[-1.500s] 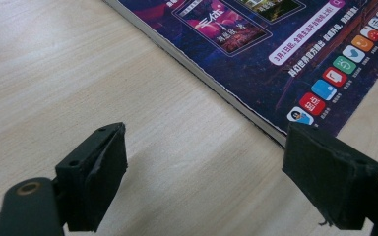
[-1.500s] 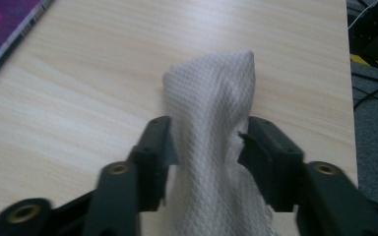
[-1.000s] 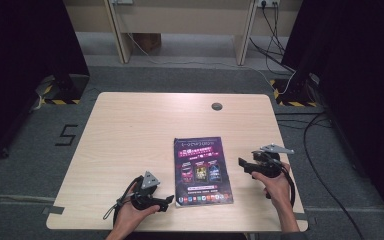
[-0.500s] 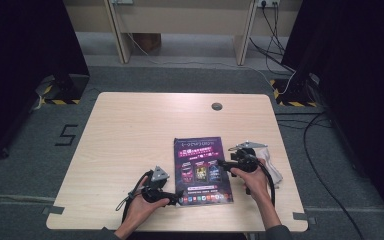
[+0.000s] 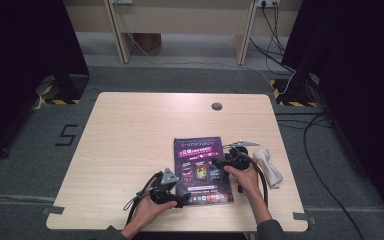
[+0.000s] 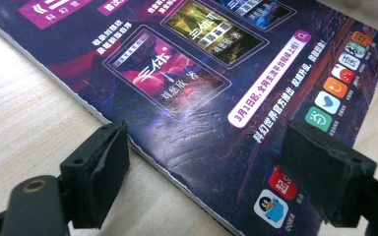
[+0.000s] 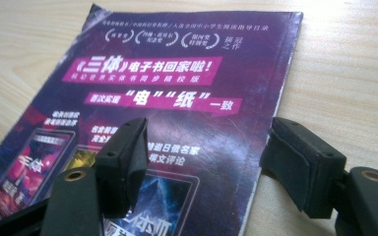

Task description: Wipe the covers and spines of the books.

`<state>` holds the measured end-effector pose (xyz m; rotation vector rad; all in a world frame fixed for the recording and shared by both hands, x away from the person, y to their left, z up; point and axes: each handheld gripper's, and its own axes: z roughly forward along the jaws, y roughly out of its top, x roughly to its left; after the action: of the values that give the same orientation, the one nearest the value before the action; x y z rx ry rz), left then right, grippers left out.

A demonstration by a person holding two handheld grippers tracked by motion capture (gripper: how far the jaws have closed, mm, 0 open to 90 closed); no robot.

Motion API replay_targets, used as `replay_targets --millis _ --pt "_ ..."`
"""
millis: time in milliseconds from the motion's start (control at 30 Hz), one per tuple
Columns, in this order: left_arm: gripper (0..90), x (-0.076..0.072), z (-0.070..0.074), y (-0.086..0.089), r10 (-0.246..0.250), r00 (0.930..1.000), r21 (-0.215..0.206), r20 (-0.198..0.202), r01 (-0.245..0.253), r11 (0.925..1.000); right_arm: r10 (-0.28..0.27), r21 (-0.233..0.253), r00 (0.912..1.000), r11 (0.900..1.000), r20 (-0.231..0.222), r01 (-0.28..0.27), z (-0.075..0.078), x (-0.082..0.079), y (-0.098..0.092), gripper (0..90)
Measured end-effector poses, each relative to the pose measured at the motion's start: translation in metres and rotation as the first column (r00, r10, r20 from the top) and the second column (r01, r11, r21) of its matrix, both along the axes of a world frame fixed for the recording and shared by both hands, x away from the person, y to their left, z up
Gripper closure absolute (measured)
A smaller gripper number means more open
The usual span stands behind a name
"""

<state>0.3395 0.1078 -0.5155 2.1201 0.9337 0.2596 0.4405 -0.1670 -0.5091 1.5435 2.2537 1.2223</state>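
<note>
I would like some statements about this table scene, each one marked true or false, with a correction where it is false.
1. The purple, glossy magazine lies flat on the light wooden table. True.
2. The left claw is shut on the magazine. False: its jaws stand open, astride the magazine's edge.
3. The right claw is open at the magazine's other side edge. True.
4. A white crumpled cloth lies on the magazine. False: it lies on the table, to the right of the magazine.
5. The round grey grommet is at the table's near edge. False: it is near the far edge.
</note>
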Motion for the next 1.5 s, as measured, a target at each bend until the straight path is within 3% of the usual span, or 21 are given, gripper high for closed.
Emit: replay_targets --millis 167,400,433,533,600,700,833,933,1000,1067,1267,1400,1500 --pt "19.7 -0.003 0.001 -0.003 -0.012 0.9999 0.014 0.008 0.012 0.9998 -0.03 0.022 0.9995 0.999 -0.011 0.03 0.0 -0.002 0.001 32.0" --pt "19.4 -0.004 0.0 -0.005 -0.005 0.9999 0.02 0.014 0.005 0.9998 -0.091 0.061 0.9957 0.994 -0.018 0.092 0.0 -0.007 0.0 38.4" --pt "19.4 -0.005 0.0 -0.005 -0.001 0.9999 0.021 0.013 0.001 0.9998 -0.096 0.076 0.9954 0.992 -0.009 0.096 0.002 -0.008 -0.001 38.7" --pt "19.4 -0.006 0.0 -0.005 0.007 0.9999 0.019 0.015 -0.007 0.9998 -0.11 0.187 0.994 0.976 -0.005 0.109 0.011 -0.012 -0.004 43.8" --pt "19.4 -0.006 0.0 -0.004 0.01 0.9999 0.02 0.013 -0.011 0.9997 -0.096 0.224 0.9954 0.97 -0.006 0.094 0.016 -0.015 -0.005 48.1" --pt "19.6 -0.007 0.0 -0.004 0.017 0.9998 0.017 0.014 -0.017 0.9997 -0.006 0.177 0.9992 0.984 -0.039 0.013 0.019 -0.02 -0.002 55.1" --pt "19.7 -0.007 0.0 -0.004 0.019 0.9998 0.019 0.012 -0.019 0.9996 0.023 0.109 0.9996 0.994 -0.019 -0.021 0.022 -0.02 0.001 63.8" --pt "19.7 -0.007 0.0 -0.004 0.018 0.9998 0.019 0.011 -0.018 0.9997 0.045 0.049 0.999 0.998 0.004 -0.045 0.024 -0.021 0.002 65.1" --pt "19.7 -0.008 0.0 -0.004 0.017 0.9997 0.02 0.016 -0.017 0.9997 0.054 0.034 0.9985 0.998 0.006 -0.055 0.023 -0.021 0.004 65.4" --pt "19.6 -0.008 0.0 -0.003 0.014 0.9997 0.02 0.021 -0.015 0.9997 0.075 0.043 0.997 0.996 -0.02 -0.074 0.022 -0.022 0.005 63.5" --pt "19.4 -0.008 0.0 -0.003 0.016 0.9997 0.018 0.016 -0.017 0.9997 0.122 -0.018 0.9925 0.992 0.004 -0.122 0.023 -0.021 0.006 67.5" --pt "19.3 -0.008 0.002 0.001 0.008 0.9996 0.026 0.027 -0.008 0.9996 0.14 -0.021 0.9898 0.99 0.025 -0.139 0.026 -0.021 0.007 73.3" --pt "19.3 -0.006 0.008 0.012 0.021 0.9993 -0.006 0.029 -0.021 0.9998 0.155 -0.06 0.9867 0.986 0.048 -0.152 0.031 -0.022 0.01 74.6"
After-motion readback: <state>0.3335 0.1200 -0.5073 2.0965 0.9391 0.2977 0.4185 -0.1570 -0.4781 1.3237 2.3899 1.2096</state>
